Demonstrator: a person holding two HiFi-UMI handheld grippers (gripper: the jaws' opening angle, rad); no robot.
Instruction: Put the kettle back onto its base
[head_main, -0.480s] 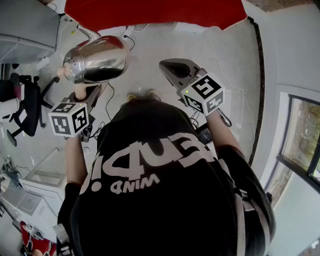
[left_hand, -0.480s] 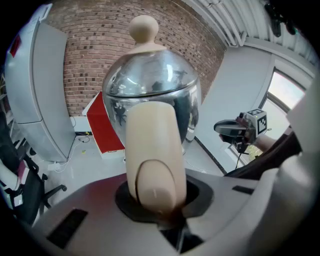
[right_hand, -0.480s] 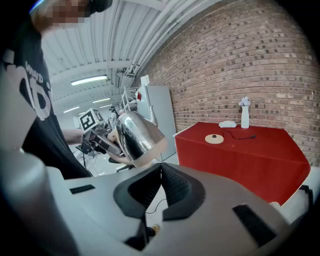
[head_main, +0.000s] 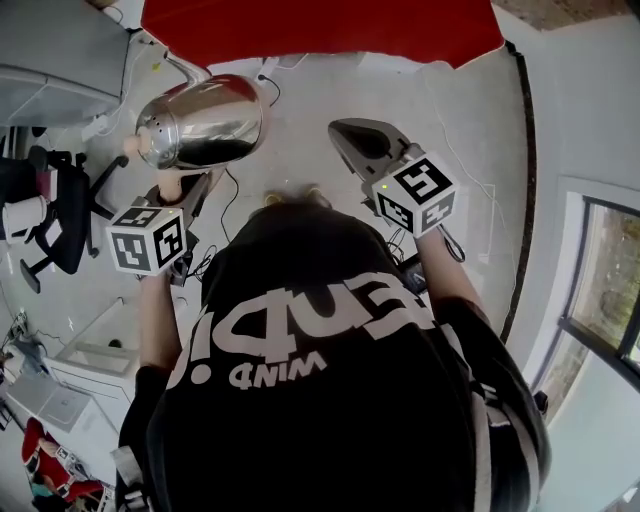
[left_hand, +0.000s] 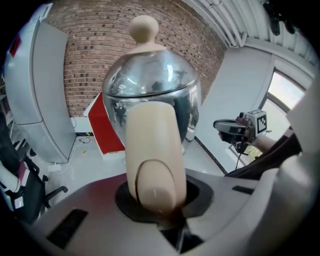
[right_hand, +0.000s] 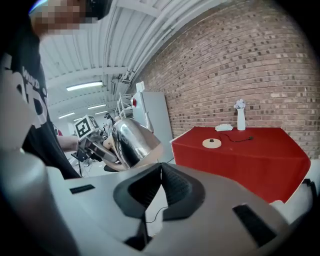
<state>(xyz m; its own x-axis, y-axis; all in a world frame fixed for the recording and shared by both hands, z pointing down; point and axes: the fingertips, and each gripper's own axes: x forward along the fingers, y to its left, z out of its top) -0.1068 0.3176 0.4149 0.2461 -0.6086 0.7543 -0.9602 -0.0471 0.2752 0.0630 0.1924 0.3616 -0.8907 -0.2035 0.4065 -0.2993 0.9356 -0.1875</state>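
Observation:
The shiny steel kettle (head_main: 205, 122) with a beige knob hangs in the air over the floor, tipped forward. My left gripper (left_hand: 155, 192) is shut on its beige handle (left_hand: 152, 155). The left gripper's marker cube (head_main: 148, 240) shows below the kettle in the head view. My right gripper (head_main: 365, 145) is held out beside the kettle, apart from it, its pads (right_hand: 160, 172) shut on nothing. The round beige kettle base (right_hand: 212, 143) lies on the red-covered table (right_hand: 250, 155) ahead, with its cord trailing to the right.
A white vase (right_hand: 241, 117) and a small white object (right_hand: 224, 127) stand at the back of the red table by the brick wall. A grey cabinet (left_hand: 35, 95) and a black office chair (head_main: 60, 215) are at the left. Cables (head_main: 225, 185) lie on the floor.
In the head view the kettle and both grippers sit slightly further right and lower, and the red table edge has shifted with them. Both grips look unchanged.

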